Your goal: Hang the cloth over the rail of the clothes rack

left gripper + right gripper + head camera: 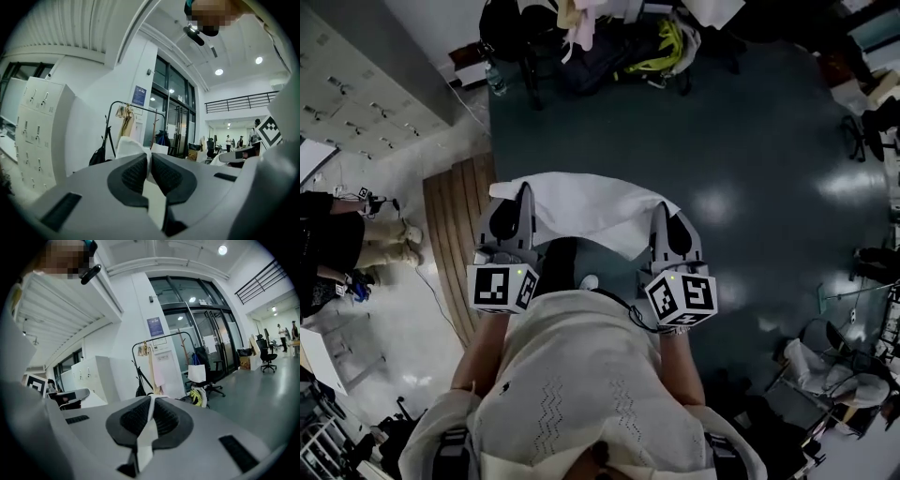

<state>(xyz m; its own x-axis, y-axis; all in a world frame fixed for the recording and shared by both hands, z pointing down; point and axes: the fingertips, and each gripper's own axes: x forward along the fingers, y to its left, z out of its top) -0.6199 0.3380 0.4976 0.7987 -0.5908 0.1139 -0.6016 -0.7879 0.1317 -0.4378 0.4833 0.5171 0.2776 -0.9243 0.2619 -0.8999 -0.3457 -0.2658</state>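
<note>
**Head view.** The white cloth [581,211] was stretched between the two grippers, out in front of the person and above the dark floor [750,169]. The left gripper [524,195] had its left edge and the right gripper [660,214] its right edge. The middle sagged back toward the person. Bags [619,47] were heaped at the far edge of the floor. The rack could not be made out from here.

**Left gripper view.** The jaws were clenched on a fold of the cloth, which bunched up past the pads [133,172] on the left. The clothes rack [136,108] stood far ahead by the white wall, with items hanging near the left end of its rail.

**Right gripper view.** The jaws were clamped on a thin strip of cloth running down between the pads [136,417]. The rack was far off and a little left of centre.

**Judgement.**
- This looked like the carry to the rack, with nothing hung yet.
- Both grips should be kept firm and the top edge taut and level.
- The approach should be square to the rail.
- The cloth should be lifted clear over the bare stretch, right of the hanging items.
- Even lengths should drop on both sides before either grip lets go.
</note>
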